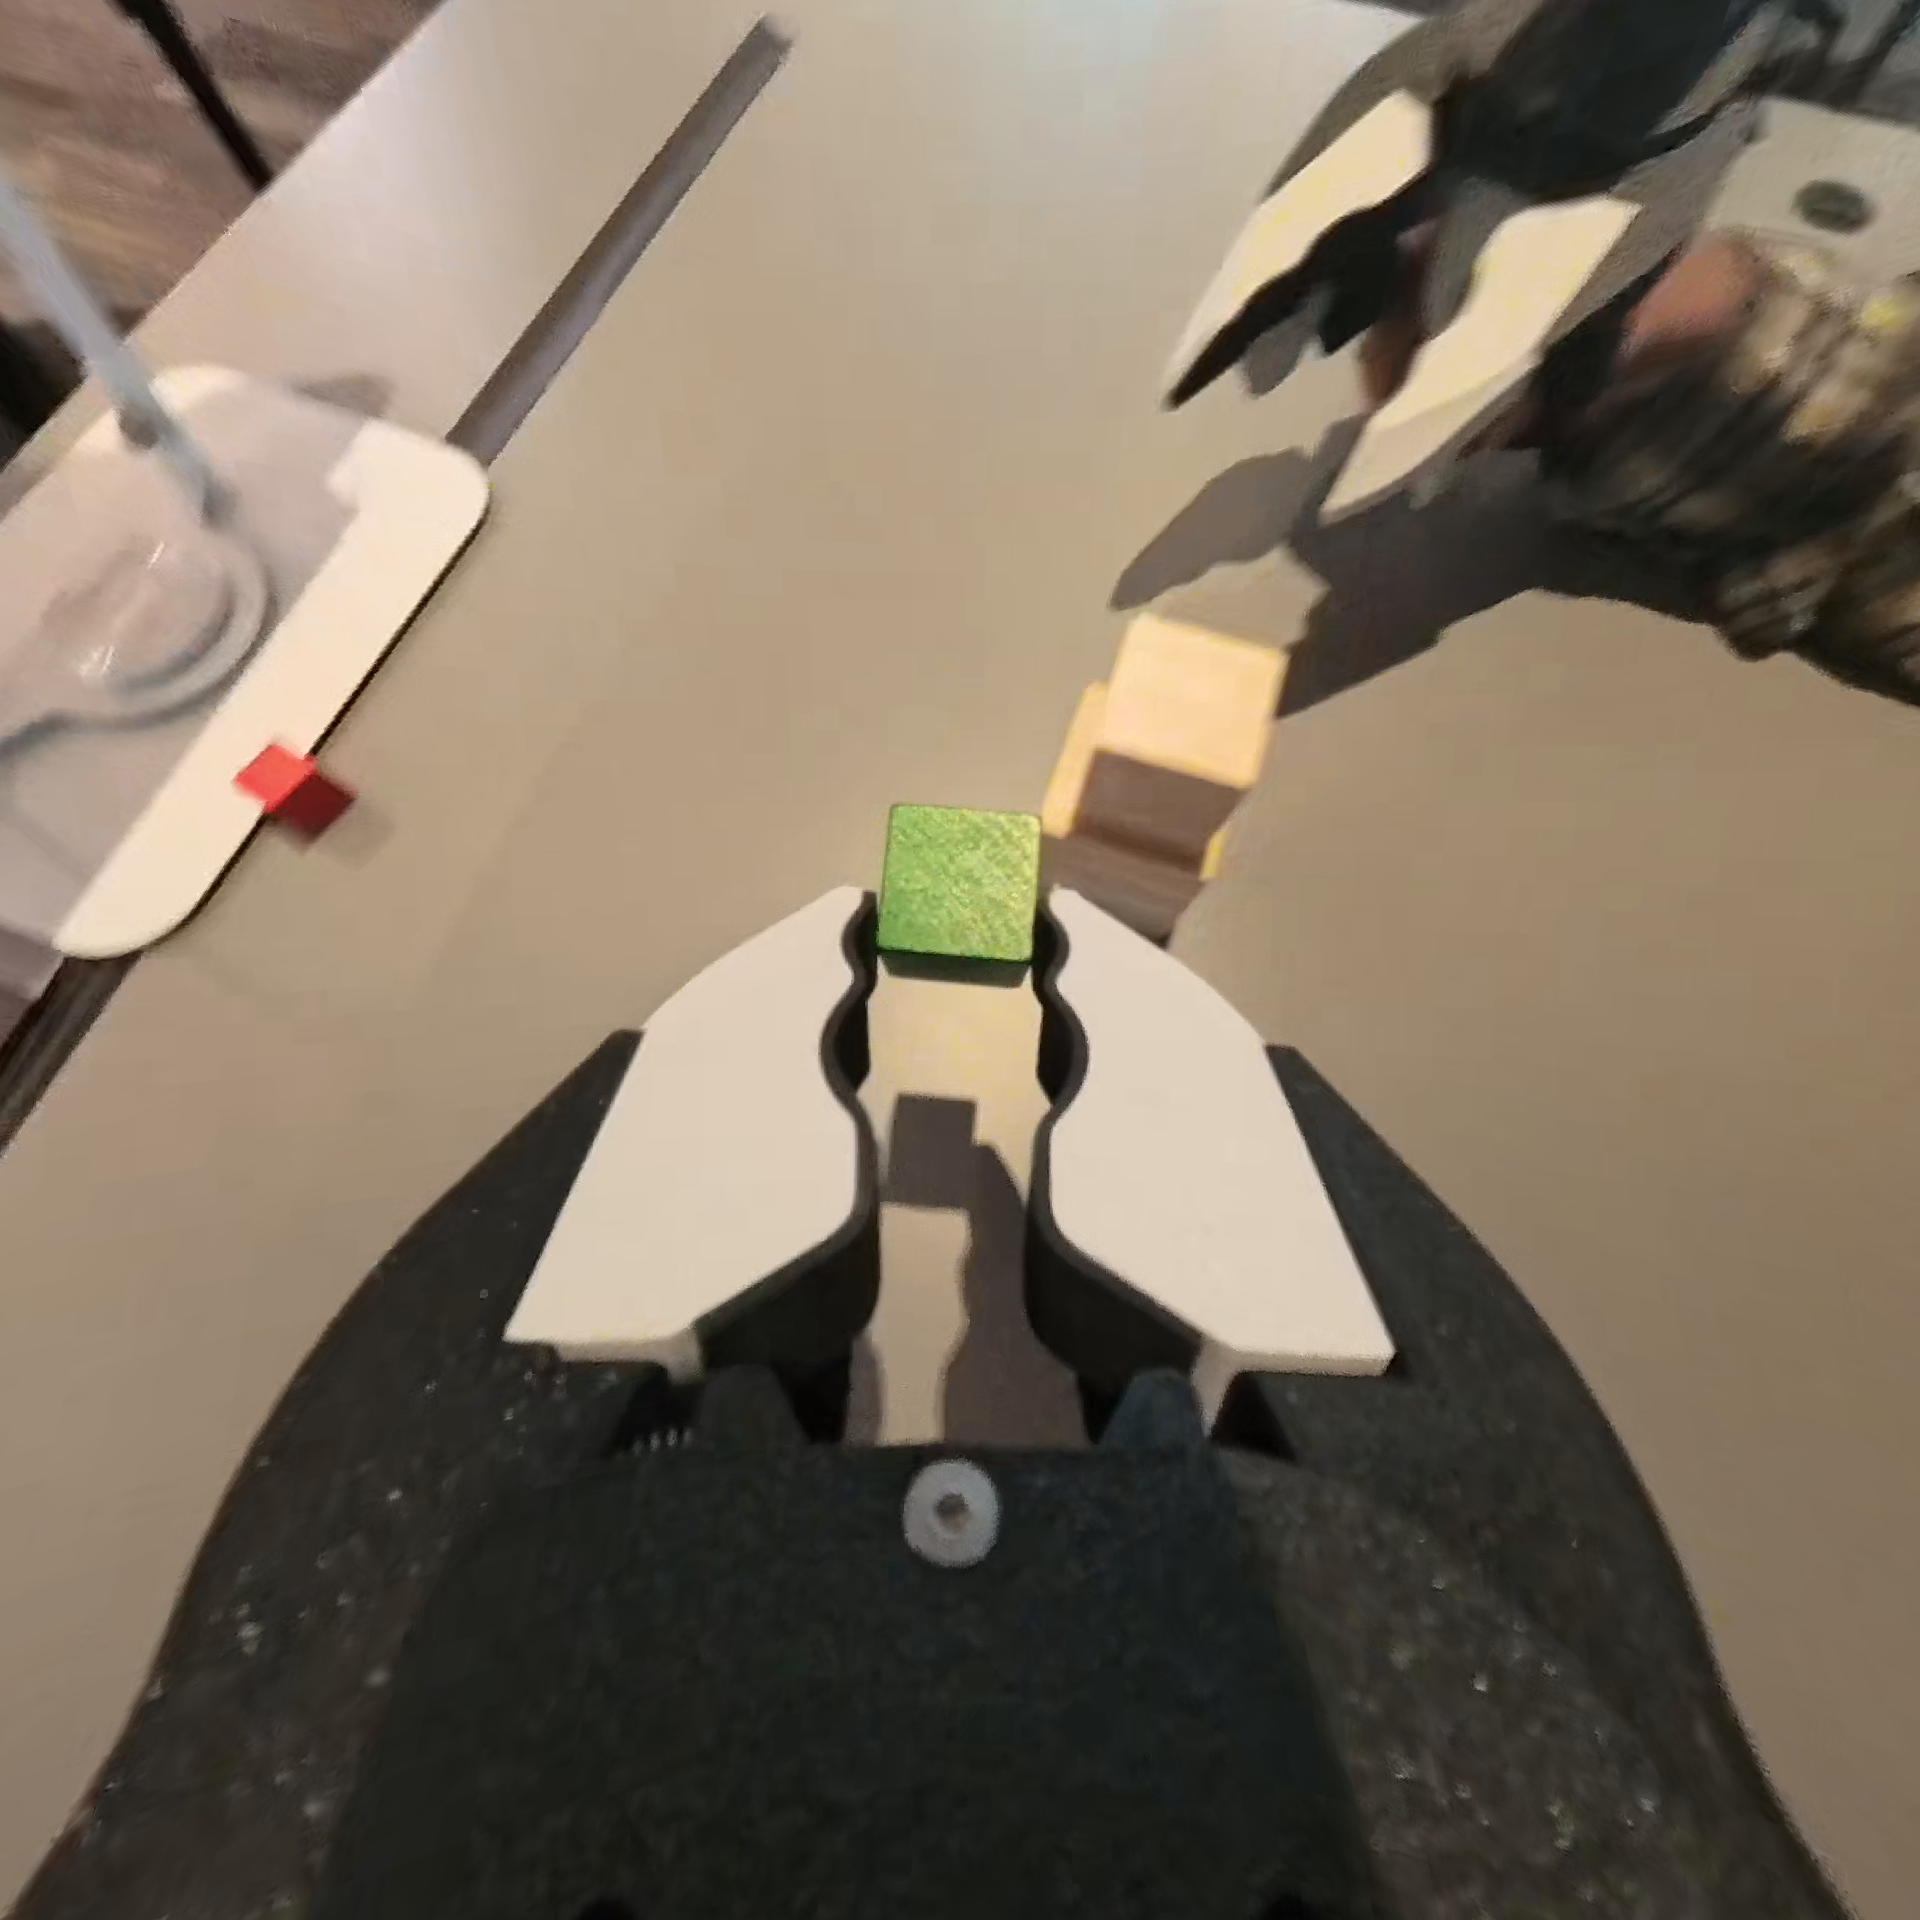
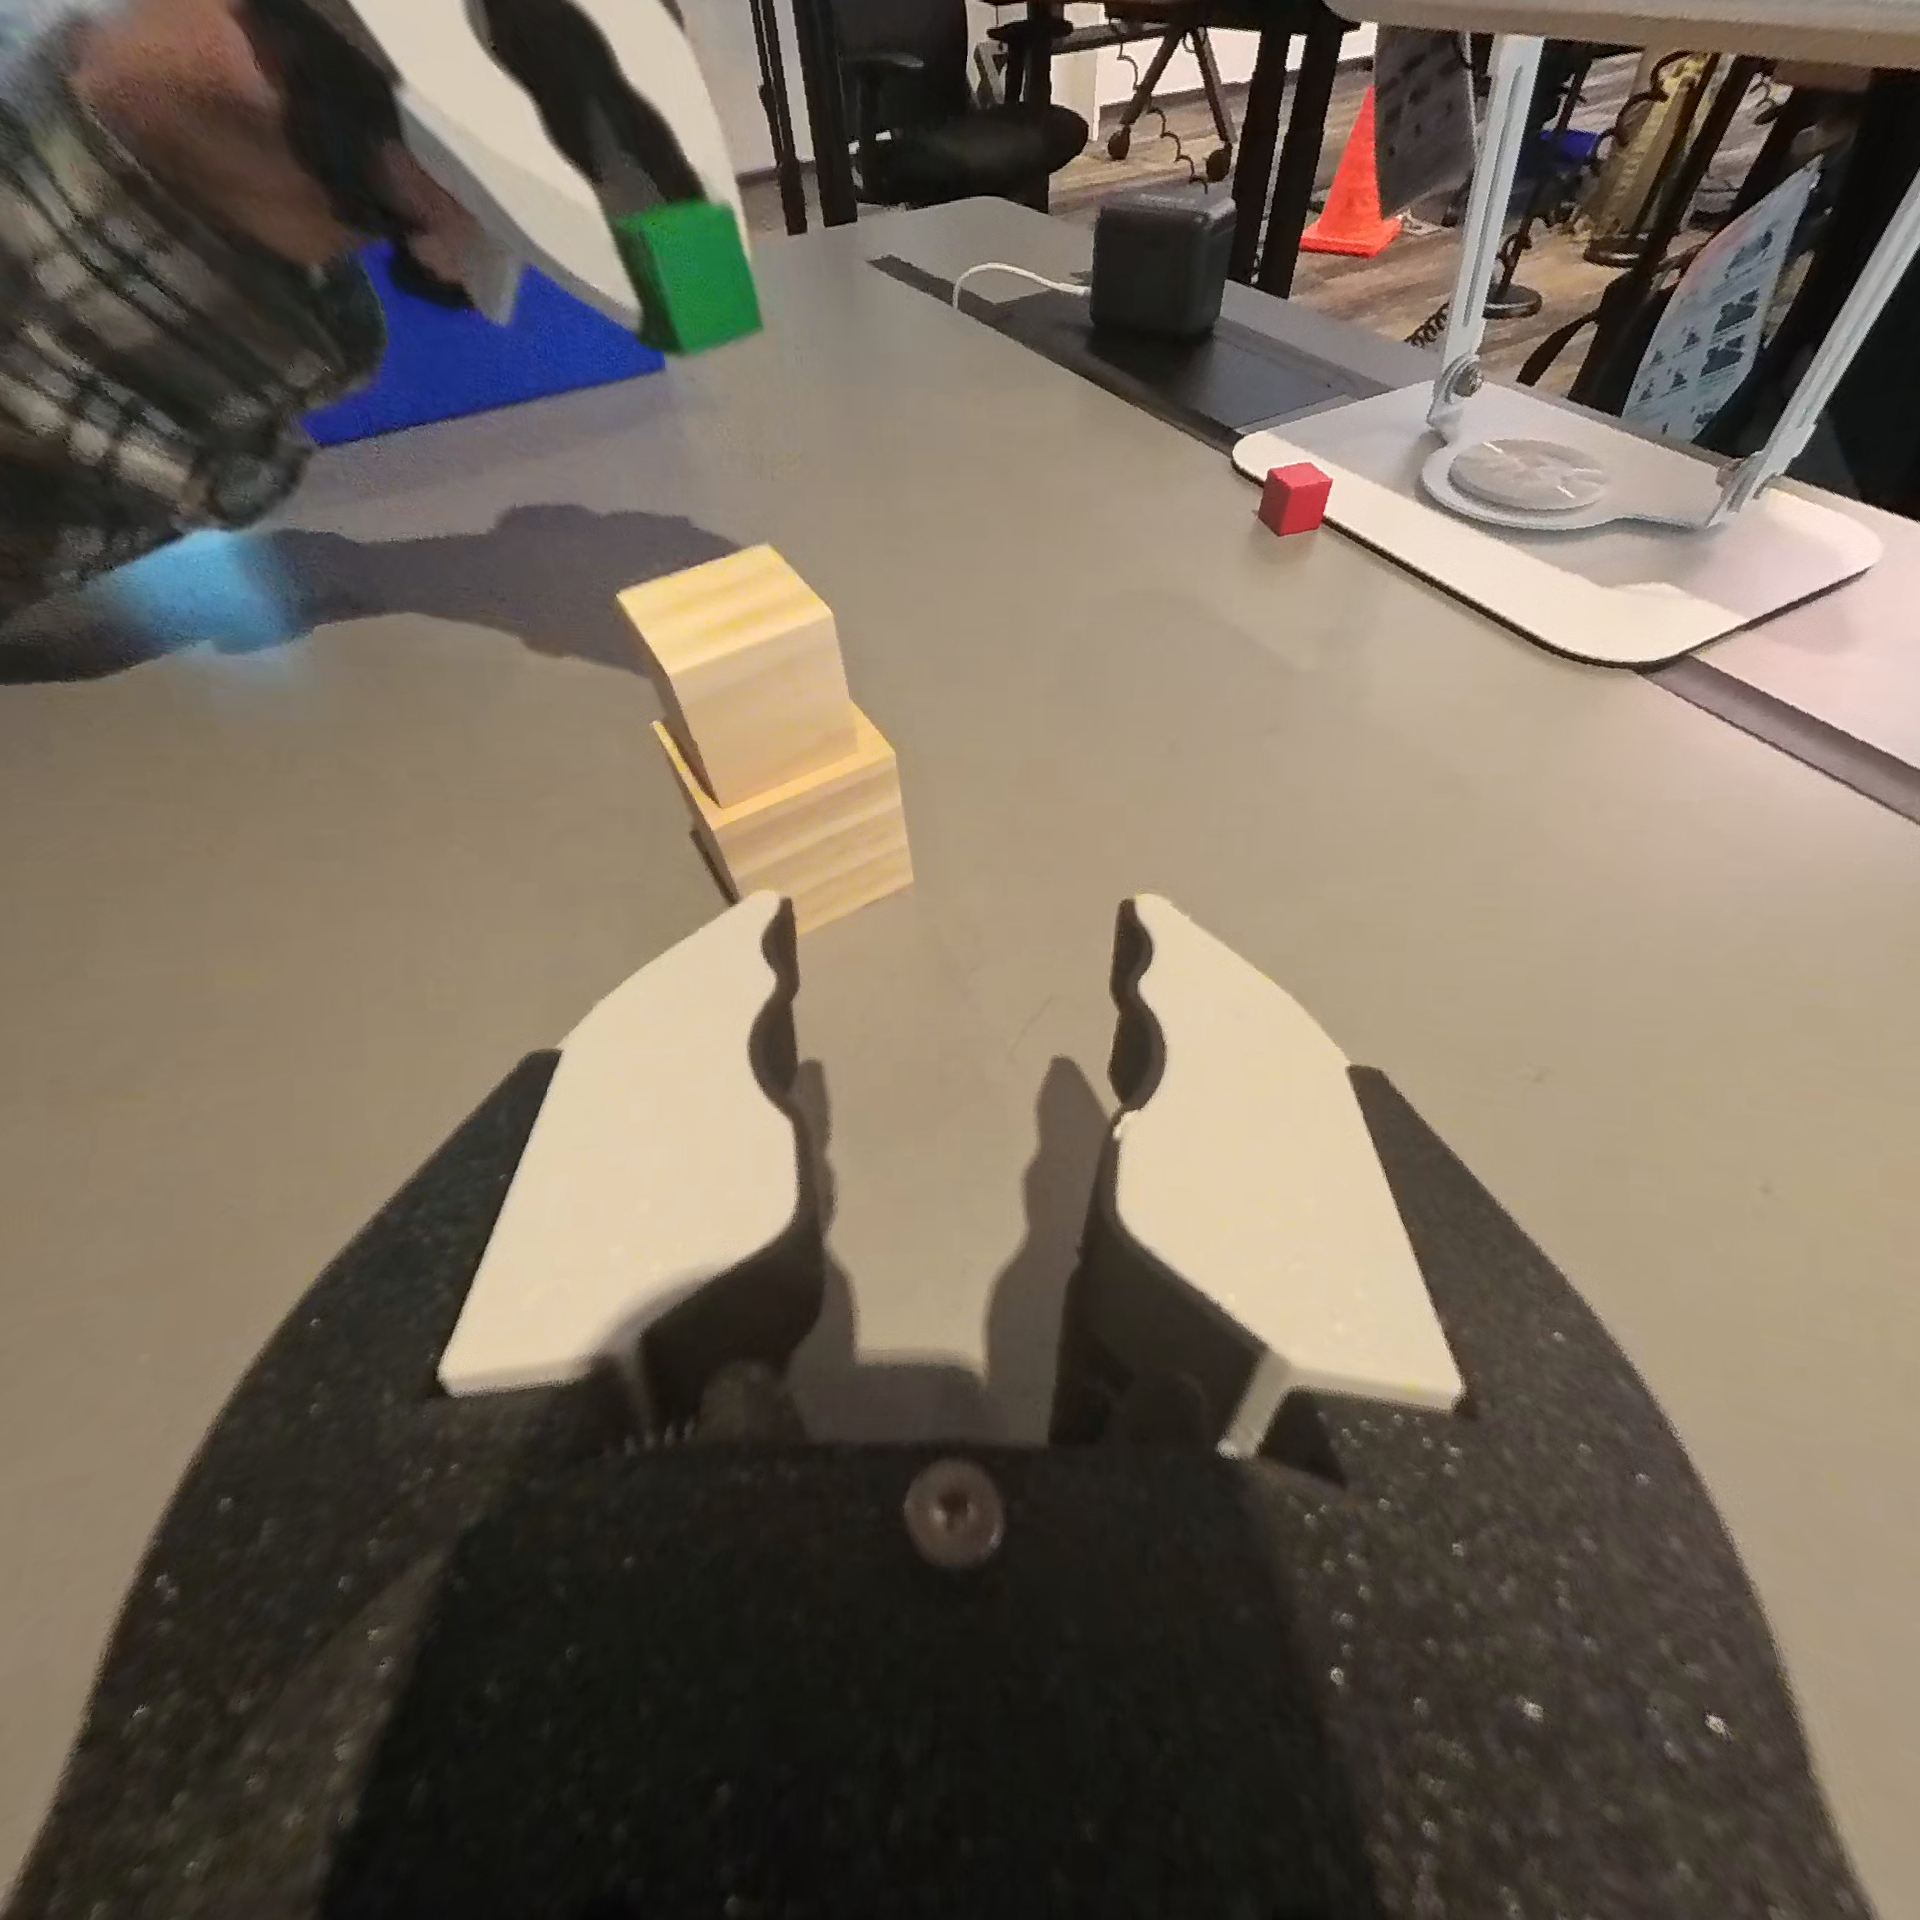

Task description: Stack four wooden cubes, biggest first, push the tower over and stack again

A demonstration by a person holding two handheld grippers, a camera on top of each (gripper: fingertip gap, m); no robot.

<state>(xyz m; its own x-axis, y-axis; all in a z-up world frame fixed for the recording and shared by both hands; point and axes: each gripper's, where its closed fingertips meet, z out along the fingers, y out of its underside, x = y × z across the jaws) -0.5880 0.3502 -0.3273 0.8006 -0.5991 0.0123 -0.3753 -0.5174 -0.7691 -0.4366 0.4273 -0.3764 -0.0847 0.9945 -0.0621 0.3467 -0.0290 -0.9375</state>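
Note:
My left gripper (image 1: 958, 906) is shut on a green cube (image 1: 958, 883) and holds it in the air above the table; the same cube shows in the right wrist view (image 2: 688, 275), high and to the upper left of the stack. Two plain wooden cubes stand stacked on the grey table (image 2: 1143, 779): a smaller one (image 2: 753, 675) sits twisted on a bigger one (image 2: 821, 831). The stack also shows in the left wrist view (image 1: 1174, 727). My right gripper (image 2: 951, 920) is open and empty, just right of the stack's base. A small red cube (image 2: 1294, 499) lies at the edge of a white stand base (image 2: 1662, 592).
The white stand base carries a metal frame (image 2: 1507, 312). A dark grey box (image 2: 1158, 270) with a white cable sits at the table's far side. A blue wedge (image 2: 468, 353) lies behind the left gripper. Chairs and an orange cone (image 2: 1356, 187) stand beyond the table. The tips of one gripper are about 20 cm away from the tips of the other.

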